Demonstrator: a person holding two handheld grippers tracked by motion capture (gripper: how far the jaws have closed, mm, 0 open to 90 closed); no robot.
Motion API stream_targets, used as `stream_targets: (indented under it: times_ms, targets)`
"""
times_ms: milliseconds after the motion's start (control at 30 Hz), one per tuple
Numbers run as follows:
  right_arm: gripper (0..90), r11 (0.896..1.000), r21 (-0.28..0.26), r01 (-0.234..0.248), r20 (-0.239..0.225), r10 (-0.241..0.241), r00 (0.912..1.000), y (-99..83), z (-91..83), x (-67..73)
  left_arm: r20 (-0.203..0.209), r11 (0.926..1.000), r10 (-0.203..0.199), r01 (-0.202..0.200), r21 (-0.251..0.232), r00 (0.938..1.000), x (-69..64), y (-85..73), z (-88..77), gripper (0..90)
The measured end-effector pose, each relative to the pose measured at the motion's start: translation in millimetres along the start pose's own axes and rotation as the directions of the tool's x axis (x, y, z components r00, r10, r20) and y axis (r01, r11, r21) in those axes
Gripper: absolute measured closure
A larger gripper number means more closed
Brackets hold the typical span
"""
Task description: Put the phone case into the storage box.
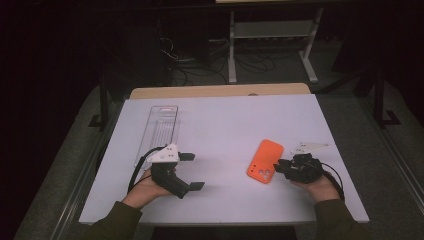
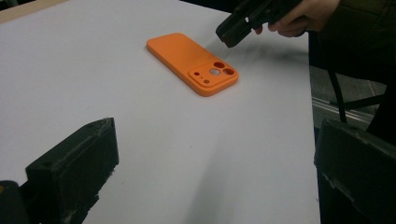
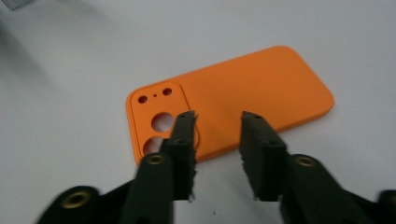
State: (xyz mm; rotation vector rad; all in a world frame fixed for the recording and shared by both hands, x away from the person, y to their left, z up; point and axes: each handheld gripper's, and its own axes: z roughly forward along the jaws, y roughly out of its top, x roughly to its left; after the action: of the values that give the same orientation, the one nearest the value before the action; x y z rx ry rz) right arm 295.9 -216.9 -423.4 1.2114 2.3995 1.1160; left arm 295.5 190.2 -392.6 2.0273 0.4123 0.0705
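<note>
An orange phone case (image 1: 265, 161) lies back up on the white table, right of centre, its camera cut-outs toward the near edge. My right gripper (image 1: 280, 167) sits at the case's near right corner; in the right gripper view its jaws (image 3: 217, 116) hover just over the case (image 3: 252, 88), a narrow gap between them and nothing in it. My left gripper (image 1: 192, 171) rests at the left, wide open with nothing held. In the left gripper view the case (image 2: 191, 63) lies ahead, with the right gripper (image 2: 233, 32) beside it.
A clear plastic tray (image 1: 161, 127) lies lengthwise at the back left of the white table (image 1: 225, 120). A wooden strip (image 1: 220, 90) runs along the far edge. Beyond are a dark floor, cables and a metal stand (image 1: 272, 30).
</note>
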Motion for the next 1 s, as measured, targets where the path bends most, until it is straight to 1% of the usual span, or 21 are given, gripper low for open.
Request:
stream_targets:
  times_ms: [33, 100, 133, 167, 233, 267, 300, 333, 400, 433, 500, 567, 600, 700, 767, 1000]
  targets:
    - [75.6, 1.000, 0.000, 0.000, 0.000, 0.000, 1.0000, 0.0, 0.0, 0.0, 0.001, 1.0000, -0.001, 0.001, -0.001, 1.0000, -0.1, -0.1, 0.3, 0.0]
    - [85.7, 1.000, 0.023, 0.006, -0.002, -0.006, 1.0000, -0.4, 3.2, -0.1, 0.005, 0.9999, -0.013, 0.013, -0.003, 0.9999, -1.2, 0.0, 1.1, 0.0]
    - [87.9, 1.000, 0.030, 0.002, -0.006, -0.002, 1.0000, -0.5, 3.8, 0.0, 0.005, 0.9999, -0.012, 0.012, -0.002, 0.9999, -2.0, 0.0, 1.9, 0.0]
    - [87.9, 1.000, 0.030, 0.002, -0.006, -0.002, 1.0000, -0.5, 3.8, 0.0, 0.005, 0.9999, -0.012, 0.012, -0.002, 0.9999, -2.0, 0.0, 1.9, 0.0]
    - [88.4, 0.999, 0.051, 0.009, -0.007, -0.009, 0.9999, -0.9, 7.8, -1.6, 0.005, 0.9999, -0.011, 0.011, -0.002, 0.9999, -1.7, -0.4, 2.9, 0.0]
    - [88.4, 0.998, 0.062, 0.008, -0.009, -0.007, 0.9999, -1.1, 8.8, -1.6, 0.004, 0.9999, -0.014, 0.014, -0.001, 0.9999, -1.6, -0.8, 3.2, 0.0]
    - [88.4, 0.998, 0.062, 0.008, -0.009, -0.007, 0.9999, -1.1, 8.8, -1.6, 0.001, 0.9999, -0.012, 0.012, -0.002, 0.9999, -0.9, -1.1, 3.6, 0.0]
    - [88.4, 0.997, 0.078, 0.002, -0.014, -0.001, 0.9999, -1.0, 11.3, -1.7, 0.000, 0.9999, -0.011, 0.011, 0.000, 0.9999, -0.4, -1.2, 3.5, 0.0]
    - [88.5, 0.997, 0.082, 0.009, -0.012, -0.008, 0.9999, -1.1, 12.5, -2.1, 0.000, 0.9999, -0.014, 0.014, -0.006, 0.9999, -0.1, -1.5, 3.7, 0.0]
    - [88.5, 0.996, 0.089, 0.004, -0.014, -0.003, 0.9999, -0.7, 13.1, -1.5, 0.000, 0.9999, -0.010, 0.010, -0.004, 1.0000, 0.4, -1.6, 3.4, 0.0]
    - [88.5, 0.996, 0.088, 0.015, -0.017, -0.014, 0.9998, -0.4, 14.7, -2.0, -0.002, 0.9999, -0.011, 0.010, -0.011, 0.9999, 0.6, -2.1, 3.9, 0.0]
    - [88.5, 0.995, 0.101, 0.010, -0.018, -0.008, 0.9998, -0.2, 15.8, -1.2, -0.002, 0.9998, -0.019, 0.019, -0.009, 0.9998, 0.7, -2.3, 4.0, 0.0]
    - [88.5, 0.995, 0.103, 0.005, -0.020, -0.003, 0.9998, 0.0, 16.2, -0.7, -0.003, 0.9998, -0.018, 0.018, -0.008, 0.9998, 0.8, -2.3, 4.1, 0.0]
    - [88.5, 0.994, 0.108, 0.019, -0.019, -0.017, 0.9997, 1.4, 19.2, -0.9, -0.003, 0.9999, -0.012, 0.012, -0.010, 0.9999, 1.0, -2.1, 4.6, 0.0]
    - [88.5, 0.994, 0.111, 0.018, -0.020, -0.016, 0.9997, 3.3, 20.9, -0.4, -0.003, 0.9998, -0.011, 0.011, -0.015, 0.9999, 1.1, -1.8, 5.1, 0.0]
    - [88.5, 0.993, 0.114, 0.023, -0.019, -0.021, 0.9996, 4.9, 22.5, 0.4, -0.010, 0.9999, -0.006, 0.006, -0.011, 0.9999, 4.8, -1.4, 5.4, 0.0]
